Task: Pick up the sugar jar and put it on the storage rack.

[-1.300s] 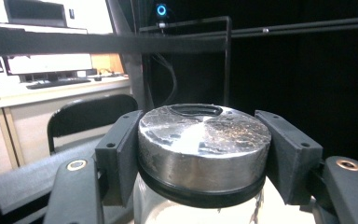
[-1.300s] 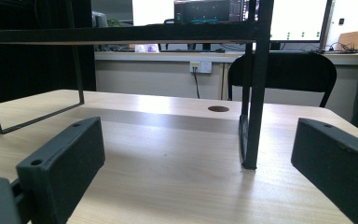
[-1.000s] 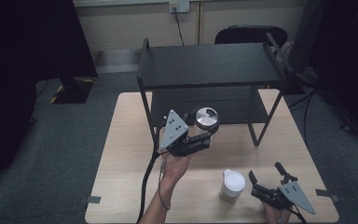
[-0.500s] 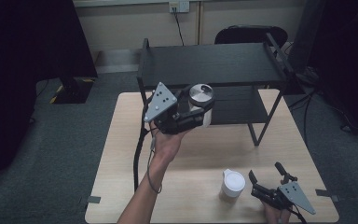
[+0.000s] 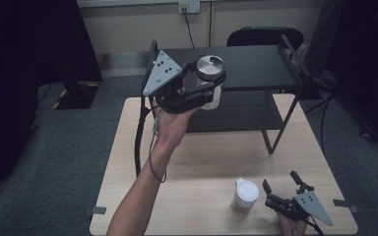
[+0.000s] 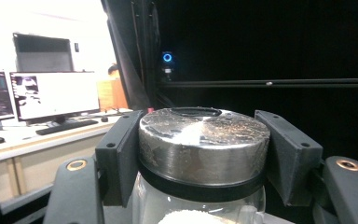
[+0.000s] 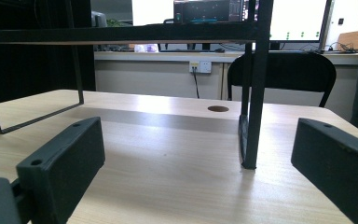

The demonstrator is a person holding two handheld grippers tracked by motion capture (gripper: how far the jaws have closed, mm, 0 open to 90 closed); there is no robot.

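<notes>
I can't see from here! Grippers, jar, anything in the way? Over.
Left gripper shut on clear steel-lidded jar, raised beside black shelf rack. Right gripper open, near white cup. Rack's top close ahead.

Black grippers [image 5: 200, 87], grey triangular plates, black cables

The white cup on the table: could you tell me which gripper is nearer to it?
Right. The right gripper rests open on the table just beside the white cup; the left gripper holds a steel-lidded jar aloft by the shelf.

A light wooden table [image 5: 211, 162] carries a black two-tier shelf rack [image 5: 256, 69] at its back and a white cup [image 5: 246, 194] near the front.
</notes>
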